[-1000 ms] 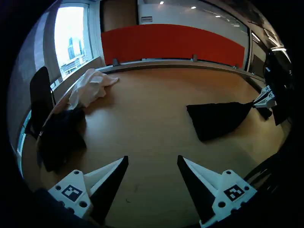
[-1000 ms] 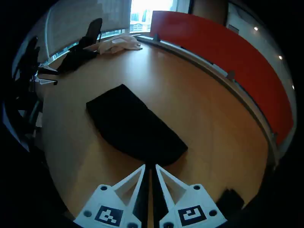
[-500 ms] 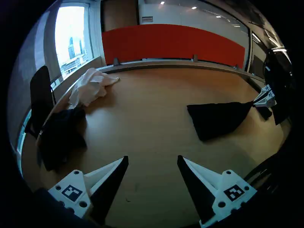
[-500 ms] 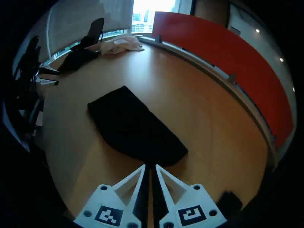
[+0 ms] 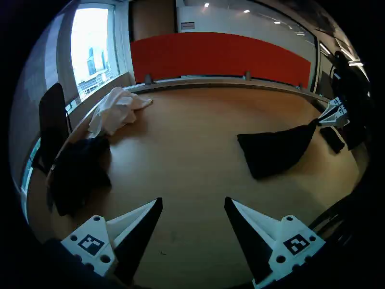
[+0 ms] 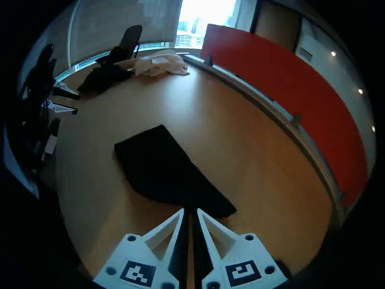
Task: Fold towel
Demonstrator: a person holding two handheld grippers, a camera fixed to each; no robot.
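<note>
A black towel (image 6: 166, 171) lies on the wooden table (image 6: 226, 130). My right gripper (image 6: 191, 214) is shut on the towel's near edge and holds that edge lifted. In the left gripper view the same black towel (image 5: 276, 147) sits at the right, one corner pulled up to my right gripper (image 5: 321, 118). My left gripper (image 5: 192, 204) hovers open over bare wood, well apart from the towel, nothing between its fingers. In the right gripper view my left gripper (image 6: 65, 98) shows far off at the table's left edge.
A pale crumpled cloth (image 5: 115, 108) and a dark heap of cloth (image 5: 79, 171) lie at the table's far left side. A black chair (image 5: 50, 120) stands by the window. A red partition (image 5: 219, 55) runs along the table's back edge. A small dark object (image 5: 332, 137) lies near the right edge.
My right gripper has risen and tilted, lifting the towel's gripped corner higher; the towel looks shorter and more drawn up. The left gripper has stayed still.
</note>
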